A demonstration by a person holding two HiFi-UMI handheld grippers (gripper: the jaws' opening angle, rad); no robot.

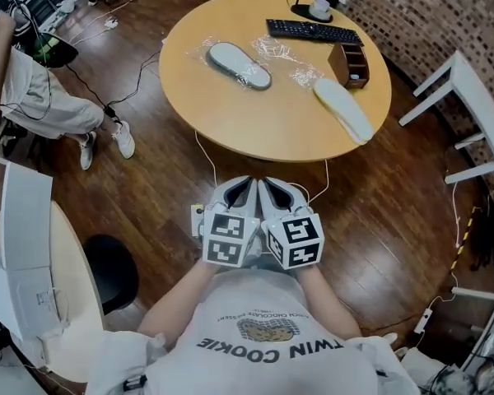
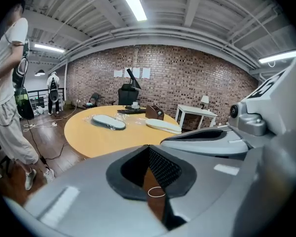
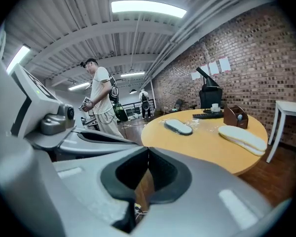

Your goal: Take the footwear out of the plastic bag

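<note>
Closest in is the person's white T-shirt [image 1: 267,340], printed with "TWIN COOKIE" in dark capitals under a cookie drawing. It reads upside down from the head view, and a smaller curved line above the drawing is too fine to read. The black-and-white squares on the marker cubes carry no letters.

Just ahead of the chest, the left hand-held gripper [image 1: 244,186] and the right hand-held gripper [image 1: 267,188] sit side by side over the wood floor, short of the round yellow wooden counter [image 1: 255,126]. Each has its jaws pressed together on nothing.

The task's thing is a grey flat slipper [image 1: 240,64] inside a crinkled clear plastic bag [image 1: 199,49]. It lies on the counter's middle-left, well apart from both grippers, straight ahead and a little to the left. Its long axis runs diagonally, from far-left to near-right, so it lies partly across the line of reach. The left hand-held gripper is marginally the nearer, though either would have to travel forward over the counter's edge.

A cream slipper [image 1: 343,109] lies bare at the near-right rim, its toe overhanging, with loose clear plastic [image 1: 306,76] beside it, so one of the pair looks already freed. Farther off are a black keyboard [image 1: 313,30] and a brown wooden desk organiser [image 1: 351,62].
</note>
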